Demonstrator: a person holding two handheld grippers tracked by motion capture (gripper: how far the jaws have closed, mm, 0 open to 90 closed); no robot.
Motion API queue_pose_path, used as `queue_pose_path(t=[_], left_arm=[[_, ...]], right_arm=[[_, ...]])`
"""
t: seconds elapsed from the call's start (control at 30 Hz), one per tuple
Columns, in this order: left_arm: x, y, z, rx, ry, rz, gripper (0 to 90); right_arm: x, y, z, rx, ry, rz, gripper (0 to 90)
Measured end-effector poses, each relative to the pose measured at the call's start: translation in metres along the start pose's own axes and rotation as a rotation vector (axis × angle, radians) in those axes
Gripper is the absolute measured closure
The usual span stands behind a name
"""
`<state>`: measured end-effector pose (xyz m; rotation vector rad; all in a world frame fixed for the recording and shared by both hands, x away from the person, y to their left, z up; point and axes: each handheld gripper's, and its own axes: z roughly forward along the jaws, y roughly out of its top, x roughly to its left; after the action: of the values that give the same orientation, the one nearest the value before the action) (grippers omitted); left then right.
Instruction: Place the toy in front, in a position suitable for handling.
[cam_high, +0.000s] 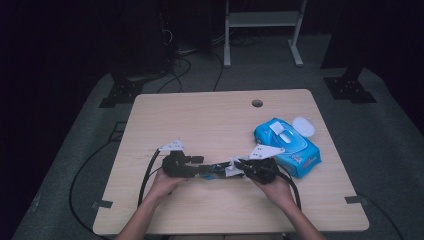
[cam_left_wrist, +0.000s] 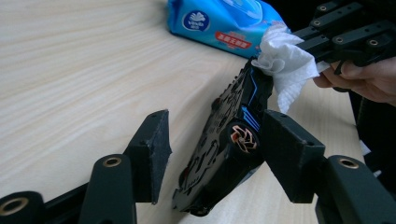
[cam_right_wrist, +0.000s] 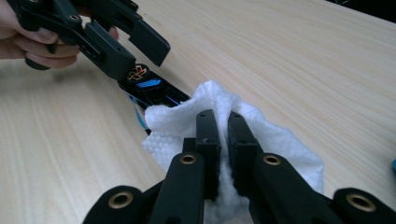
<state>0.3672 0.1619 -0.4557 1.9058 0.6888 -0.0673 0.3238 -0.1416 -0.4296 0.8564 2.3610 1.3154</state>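
Right tool (cam_right_wrist: 218, 154) pinches wipe (cam_right_wrist: 261, 135), apparently touching gadget (cam_right_wrist: 152, 91)

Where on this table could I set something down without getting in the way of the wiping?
The far half of the table, from the round hole leftwards, is bare, as is the near edge. It is crowded mid-table, around the left gripper, the right gripper, the wipe and the wet-wipes pack.

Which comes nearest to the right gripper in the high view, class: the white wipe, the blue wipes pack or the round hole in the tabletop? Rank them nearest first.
1. White wipe: pinched in the right gripper itself.
2. Blue wipes pack: just beyond it, toward the table's right edge.
3. Round hole: near the far edge.
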Motion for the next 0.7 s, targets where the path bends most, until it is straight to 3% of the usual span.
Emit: queue_pose_path(t=[0.43, 0.53, 0.6, 0.7], left_arm=[[-0.007, -0.003, 0.001, 0.054, 0.005, 0.031, 38.3], [-0.008, -0.005, 0.004, 0.093, 0.039, 0.061, 38.5], [-0.008, -0.007, 0.005, 0.093, 0.045, 0.07, 38.5], [-0.009, -0.006, 0.007, 0.116, 0.066, 0.091, 37.9]], right_arm=[[0.01, -0.007, -0.011, 0.012, 0.04, -0.02, 84.7], [0.011, -0.009, -0.01, 0.04, 0.037, -0.035, 84.5], [0.011, -0.013, -0.007, 0.069, 0.024, -0.04, 84.4], [0.01, -0.02, -0.002, 0.093, 0.027, -0.024, 84.4]])
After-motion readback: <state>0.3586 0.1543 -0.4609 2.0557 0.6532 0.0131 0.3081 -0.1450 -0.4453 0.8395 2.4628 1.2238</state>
